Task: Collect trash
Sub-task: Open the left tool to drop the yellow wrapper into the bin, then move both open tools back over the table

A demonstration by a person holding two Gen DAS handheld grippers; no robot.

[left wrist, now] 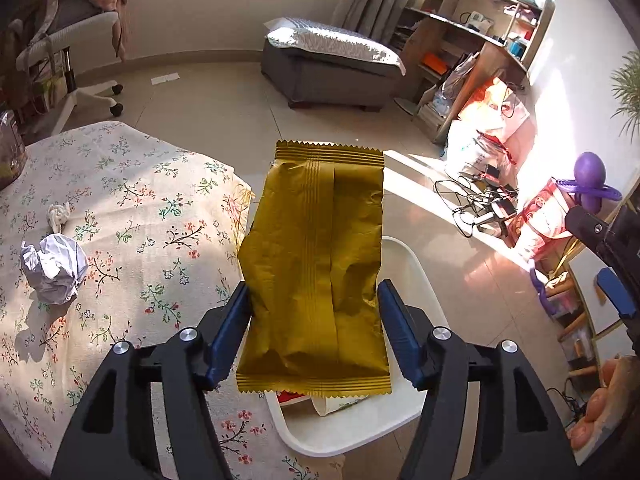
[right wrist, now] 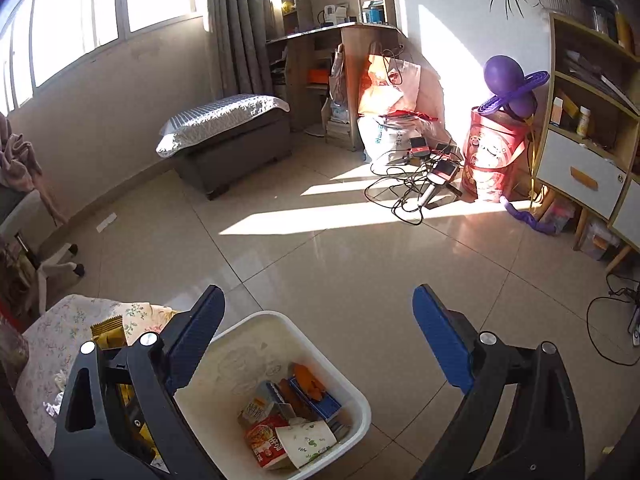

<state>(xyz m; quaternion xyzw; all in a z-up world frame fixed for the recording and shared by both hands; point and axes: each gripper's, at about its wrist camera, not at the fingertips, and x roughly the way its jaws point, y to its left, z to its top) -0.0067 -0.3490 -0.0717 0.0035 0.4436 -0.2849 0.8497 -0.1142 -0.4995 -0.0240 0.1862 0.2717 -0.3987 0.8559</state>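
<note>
My left gripper (left wrist: pixel 314 296) is shut on a gold snack wrapper (left wrist: pixel 316 256) and holds it upright over the white trash bin (left wrist: pixel 416 276), at the edge of the floral-cloth table (left wrist: pixel 132 208). A crumpled white paper ball (left wrist: pixel 54 268) and a small twisted scrap (left wrist: pixel 58 214) lie on the table to the left. My right gripper (right wrist: pixel 318 316) is open and empty above the same bin (right wrist: pixel 356 392), which holds several wrappers and a paper cup (right wrist: pixel 308 442). The gold wrapper (right wrist: pixel 106 334) peeks out behind my right gripper's left finger.
The right gripper (left wrist: pixel 612 264) shows at the right edge of the left wrist view. A grey ottoman (right wrist: pixel 228 136), a desk with shelves (right wrist: pixel 340 40), bags, cables (right wrist: pixel 416 184), a shelf unit (right wrist: pixel 592 128) and an office chair (left wrist: pixel 76 48) stand around the tiled floor.
</note>
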